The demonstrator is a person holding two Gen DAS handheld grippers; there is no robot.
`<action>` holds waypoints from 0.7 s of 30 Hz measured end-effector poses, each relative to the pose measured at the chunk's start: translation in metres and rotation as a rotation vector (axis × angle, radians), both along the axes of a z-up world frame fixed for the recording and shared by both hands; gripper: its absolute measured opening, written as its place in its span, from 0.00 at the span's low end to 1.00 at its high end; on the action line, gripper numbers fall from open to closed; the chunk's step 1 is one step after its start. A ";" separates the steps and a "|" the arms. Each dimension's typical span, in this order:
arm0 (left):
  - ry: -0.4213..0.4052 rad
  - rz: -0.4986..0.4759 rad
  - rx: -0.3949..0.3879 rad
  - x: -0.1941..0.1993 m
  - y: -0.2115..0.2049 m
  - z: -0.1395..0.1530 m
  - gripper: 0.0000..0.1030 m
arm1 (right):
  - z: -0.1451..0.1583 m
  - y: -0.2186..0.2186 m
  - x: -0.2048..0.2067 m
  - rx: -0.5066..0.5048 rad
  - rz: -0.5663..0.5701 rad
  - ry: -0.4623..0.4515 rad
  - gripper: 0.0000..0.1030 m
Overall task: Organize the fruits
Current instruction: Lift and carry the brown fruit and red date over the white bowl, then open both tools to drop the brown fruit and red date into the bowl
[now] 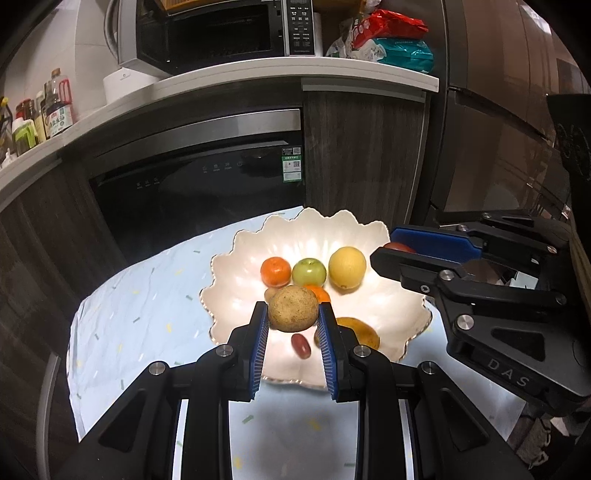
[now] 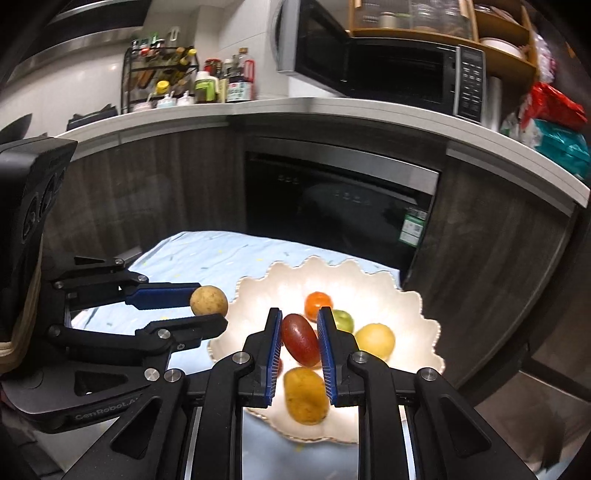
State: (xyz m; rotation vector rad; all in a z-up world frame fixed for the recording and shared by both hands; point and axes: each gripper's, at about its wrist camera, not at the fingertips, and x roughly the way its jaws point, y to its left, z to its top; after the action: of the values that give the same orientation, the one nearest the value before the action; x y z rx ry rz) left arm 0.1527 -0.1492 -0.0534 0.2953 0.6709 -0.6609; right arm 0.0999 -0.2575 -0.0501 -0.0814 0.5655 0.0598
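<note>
A white scalloped bowl stands on a light blue cloth. My left gripper is shut on a round tan fruit, held above the bowl's near-left rim. My right gripper is shut on a dark red oblong fruit over the bowl. In the bowl lie an orange, a green apple, a yellow round fruit, a yellow-brown fruit and a small red fruit.
The blue cloth covers a small table in front of a dark dishwasher. A counter above holds a microwave, bottles and bags.
</note>
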 end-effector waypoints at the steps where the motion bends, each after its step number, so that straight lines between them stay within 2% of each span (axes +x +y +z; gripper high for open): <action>1: 0.000 0.003 0.001 0.001 -0.002 0.000 0.26 | -0.001 -0.002 0.001 0.001 -0.003 -0.002 0.20; 9: 0.008 0.045 0.019 0.017 -0.017 -0.011 0.26 | -0.005 -0.017 0.008 0.002 -0.047 -0.013 0.20; 21: 0.012 0.096 0.042 0.037 -0.036 -0.020 0.26 | -0.016 -0.047 0.024 0.035 -0.134 0.019 0.20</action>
State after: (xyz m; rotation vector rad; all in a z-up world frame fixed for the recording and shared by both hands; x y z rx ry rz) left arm 0.1896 -0.1849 -0.0730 0.2967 0.7068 -0.5580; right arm 0.1236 -0.3049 -0.0666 -0.0090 0.5877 -0.0596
